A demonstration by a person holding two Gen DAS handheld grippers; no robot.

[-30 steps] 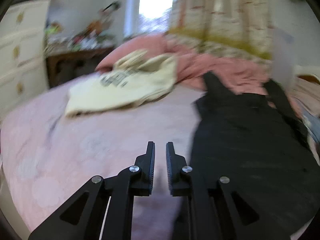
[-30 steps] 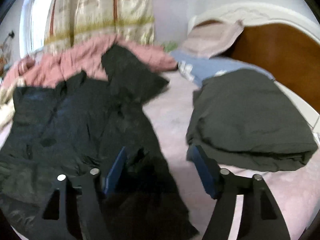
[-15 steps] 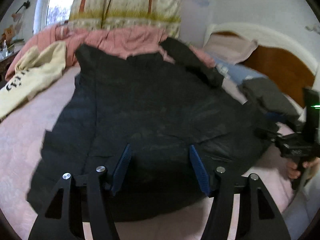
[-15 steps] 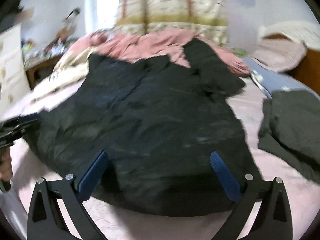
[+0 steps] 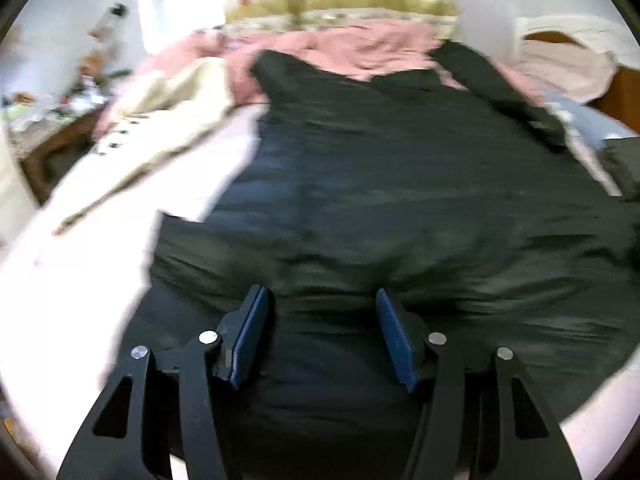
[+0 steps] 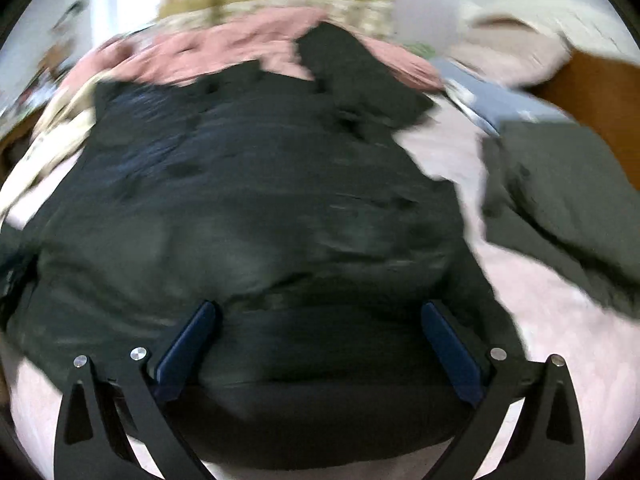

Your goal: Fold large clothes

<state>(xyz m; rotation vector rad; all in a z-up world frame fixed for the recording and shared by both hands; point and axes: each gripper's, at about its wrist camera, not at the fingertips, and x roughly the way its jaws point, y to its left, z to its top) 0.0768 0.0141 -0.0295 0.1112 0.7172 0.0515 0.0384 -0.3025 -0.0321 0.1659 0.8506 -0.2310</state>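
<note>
Your left tongs [image 5: 320, 312] are now wide apart and hold nothing; one second ago they were almost closed and pointed at the cream garment [image 5: 160, 128], half a second ago they were already open as now. Your right tongs [image 6: 320, 328] are spread even wider, also with nothing between the blue pads [image 6: 188, 344]. Both pairs have come lower and closer to the black garment [image 5: 400, 200] than half a second ago: it now fills most of each view, and its near hem lies under and between the fingers. I cannot tell whether the pads touch the cloth.

The black garment [image 6: 256, 200] lies spread on the pink bed sheet [image 6: 560, 320], one sleeve [image 6: 360, 76] reaching up toward the crumpled pink blanket [image 6: 224, 52]. The folded dark grey garment [image 6: 568, 192] sits apart on its right side, and the cream garment is on its left. Both views are blurred by motion.
</note>
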